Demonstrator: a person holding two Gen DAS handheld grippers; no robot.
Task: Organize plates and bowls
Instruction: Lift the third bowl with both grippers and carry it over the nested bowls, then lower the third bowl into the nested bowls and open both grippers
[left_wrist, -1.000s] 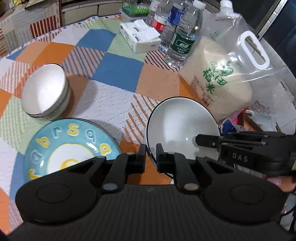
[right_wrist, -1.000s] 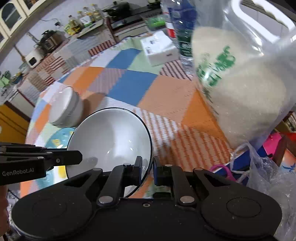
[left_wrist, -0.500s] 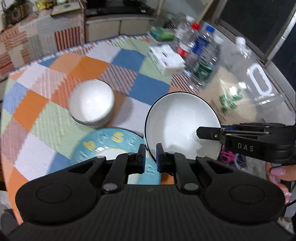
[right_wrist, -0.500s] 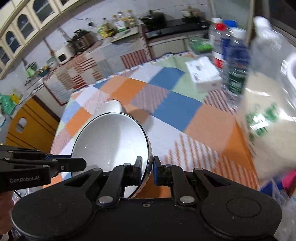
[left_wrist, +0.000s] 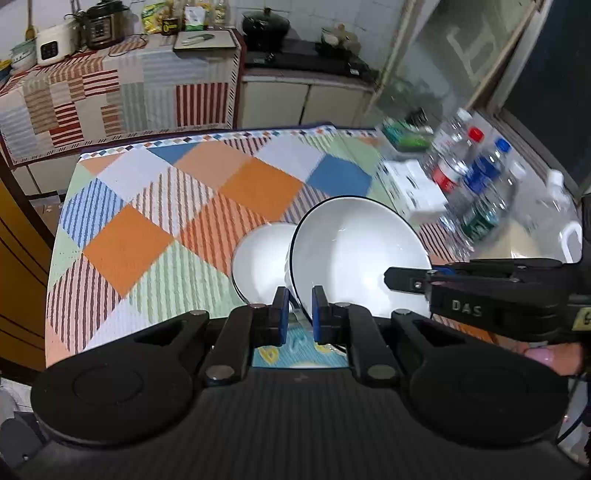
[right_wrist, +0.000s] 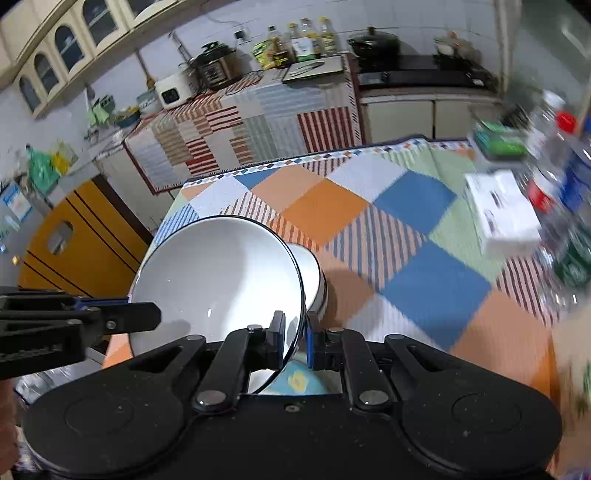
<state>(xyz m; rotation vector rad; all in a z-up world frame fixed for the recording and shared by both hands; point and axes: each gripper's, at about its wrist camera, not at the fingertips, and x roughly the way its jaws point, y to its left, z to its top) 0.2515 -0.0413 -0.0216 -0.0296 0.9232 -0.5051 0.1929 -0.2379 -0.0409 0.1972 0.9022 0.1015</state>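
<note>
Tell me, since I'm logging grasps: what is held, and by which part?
The black-rimmed white bowl, pinched at opposite rim edges by the left gripper and right gripper.

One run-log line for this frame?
left gripper: shut on black-rimmed bowl | right gripper: shut on same rim | white bowl stack beyond

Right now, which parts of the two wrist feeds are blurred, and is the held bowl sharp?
Left wrist: water bottles at right smeared by motion; black-rimmed bowl sharp. Right wrist: bottles and tissue box blurred at right; bowl sharp, small glare spots inside; fisheye bends the cabinets.
</note>
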